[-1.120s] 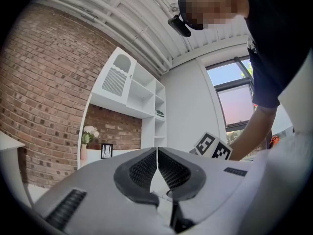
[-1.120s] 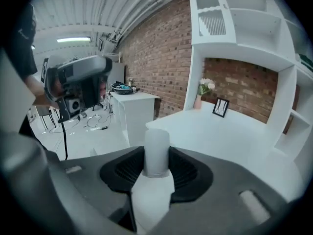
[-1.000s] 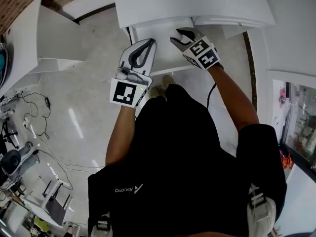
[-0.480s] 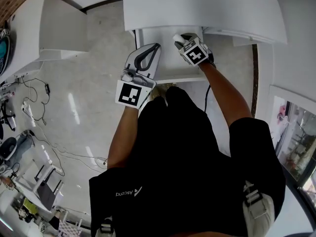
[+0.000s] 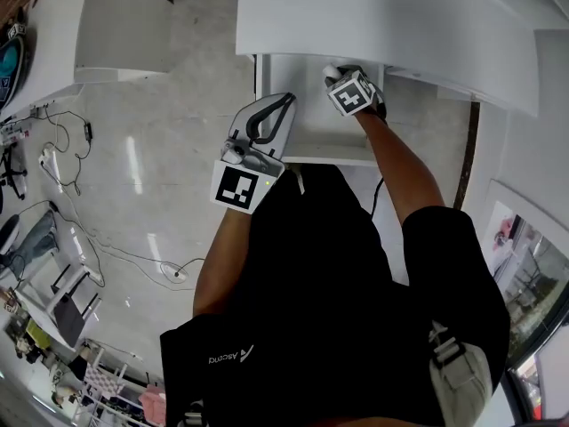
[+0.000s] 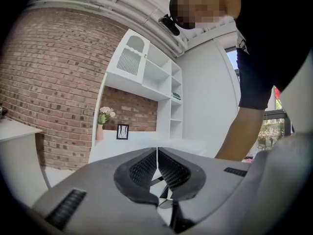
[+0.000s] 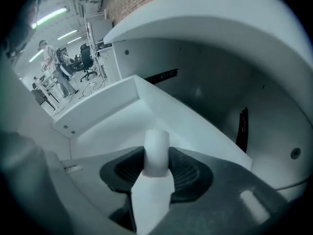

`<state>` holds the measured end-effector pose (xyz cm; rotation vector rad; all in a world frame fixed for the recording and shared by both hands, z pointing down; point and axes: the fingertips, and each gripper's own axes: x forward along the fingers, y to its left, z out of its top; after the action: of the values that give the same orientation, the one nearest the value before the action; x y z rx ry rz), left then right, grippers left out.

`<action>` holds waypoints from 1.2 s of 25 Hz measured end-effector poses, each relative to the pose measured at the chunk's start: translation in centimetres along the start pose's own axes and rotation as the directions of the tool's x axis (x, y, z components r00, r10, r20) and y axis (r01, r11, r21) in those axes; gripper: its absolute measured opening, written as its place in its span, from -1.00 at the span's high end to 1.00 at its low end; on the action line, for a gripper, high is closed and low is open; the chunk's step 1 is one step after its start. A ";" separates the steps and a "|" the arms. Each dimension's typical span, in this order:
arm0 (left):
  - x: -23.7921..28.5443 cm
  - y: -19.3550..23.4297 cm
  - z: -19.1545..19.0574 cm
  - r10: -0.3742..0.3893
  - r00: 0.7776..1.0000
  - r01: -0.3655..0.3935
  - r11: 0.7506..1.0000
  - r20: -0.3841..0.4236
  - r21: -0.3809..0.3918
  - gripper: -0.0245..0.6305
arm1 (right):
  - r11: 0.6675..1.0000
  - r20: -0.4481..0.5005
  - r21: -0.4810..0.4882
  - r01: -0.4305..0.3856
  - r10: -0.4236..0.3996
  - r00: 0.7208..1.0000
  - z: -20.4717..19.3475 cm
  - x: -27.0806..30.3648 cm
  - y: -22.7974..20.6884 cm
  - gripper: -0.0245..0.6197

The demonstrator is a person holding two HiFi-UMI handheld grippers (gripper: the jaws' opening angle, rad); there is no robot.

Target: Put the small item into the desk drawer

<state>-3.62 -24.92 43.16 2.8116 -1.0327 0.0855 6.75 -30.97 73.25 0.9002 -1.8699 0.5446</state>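
The white desk drawer (image 5: 307, 114) stands pulled out under the desk top (image 5: 373, 16). My right gripper (image 5: 334, 71) reaches into its far part, just below the desk's edge. Its jaws are shut on a small white cylinder-like item (image 7: 156, 151), which sticks up between the dark pads (image 7: 188, 173) over the drawer's floor (image 7: 117, 119). In the head view the item is barely visible. My left gripper (image 5: 284, 103) hovers at the drawer's left side. The left gripper (image 6: 157, 168) has its pads together with nothing between them.
The person's black-clad body (image 5: 320, 283) stands right at the drawer's front edge (image 5: 320, 157). A white cabinet (image 5: 116, 34) is at the left, with cables (image 5: 62, 149) and stands on the pale floor. Brick wall and white shelves (image 6: 161, 82) show in the left gripper view.
My right gripper has moved deeper into the drawer, toward the desk's underside, still holding the item. The left gripper has kept its place at the drawer's left side.
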 end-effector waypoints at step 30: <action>0.3 0.4 -1.8 0.007 0.999 -0.008 1.000 -0.040 -0.018 0.91 | 1.000 0.061 -0.008 0.011 -0.011 0.998 -0.1 -0.2 0.3 0.31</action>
<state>-3.67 -25.18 45.03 2.7782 -1.0305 0.1314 6.62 -30.69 73.13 0.9303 -1.9194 0.5079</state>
